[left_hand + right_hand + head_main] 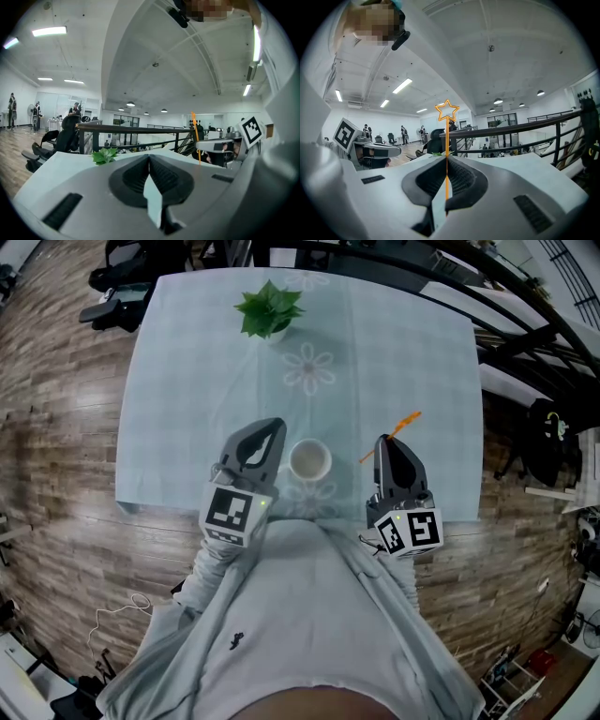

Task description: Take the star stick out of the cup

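A white cup [309, 460] stands near the table's front edge, between my two grippers. My right gripper [382, 442] is to the right of the cup, shut on the thin orange star stick [405, 422], which is out of the cup. In the right gripper view the stick [446, 159] runs up from the closed jaws to its star outline. My left gripper [272, 426] is just left of the cup, jaws shut with nothing between them [149, 158]. The left gripper view also shows the stick [196, 136] in the air. The cup is hidden in both gripper views.
A light checked cloth covers the table [187, 381]. A small green potted plant [270, 310] stands at the far middle. Dark chairs [117, 296] are off the far left corner, a black railing [525, 324] runs along the right, and wood floor surrounds the table.
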The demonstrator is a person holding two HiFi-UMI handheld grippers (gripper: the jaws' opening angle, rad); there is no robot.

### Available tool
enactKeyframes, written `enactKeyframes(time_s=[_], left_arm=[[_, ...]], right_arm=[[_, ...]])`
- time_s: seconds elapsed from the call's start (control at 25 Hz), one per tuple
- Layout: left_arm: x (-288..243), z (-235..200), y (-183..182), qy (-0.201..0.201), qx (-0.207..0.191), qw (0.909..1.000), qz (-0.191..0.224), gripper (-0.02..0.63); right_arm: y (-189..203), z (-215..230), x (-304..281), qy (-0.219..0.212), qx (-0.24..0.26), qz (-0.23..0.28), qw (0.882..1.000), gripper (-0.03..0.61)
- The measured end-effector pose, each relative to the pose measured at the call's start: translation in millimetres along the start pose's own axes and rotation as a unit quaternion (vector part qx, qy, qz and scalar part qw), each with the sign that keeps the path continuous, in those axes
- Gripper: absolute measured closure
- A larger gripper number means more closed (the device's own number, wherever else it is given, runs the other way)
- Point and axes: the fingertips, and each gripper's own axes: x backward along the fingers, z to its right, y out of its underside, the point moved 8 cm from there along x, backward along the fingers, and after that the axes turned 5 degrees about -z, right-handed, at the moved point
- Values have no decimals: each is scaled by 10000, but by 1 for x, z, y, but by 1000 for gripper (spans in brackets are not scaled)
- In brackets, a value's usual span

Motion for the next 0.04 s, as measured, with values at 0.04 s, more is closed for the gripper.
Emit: enactKeyframes(time_s=[0.04], left_arm=[[0, -1, 0, -2, 2, 10000, 2, 594]], right_arm=[[0, -1, 0, -1, -1, -3, 10000, 559]])
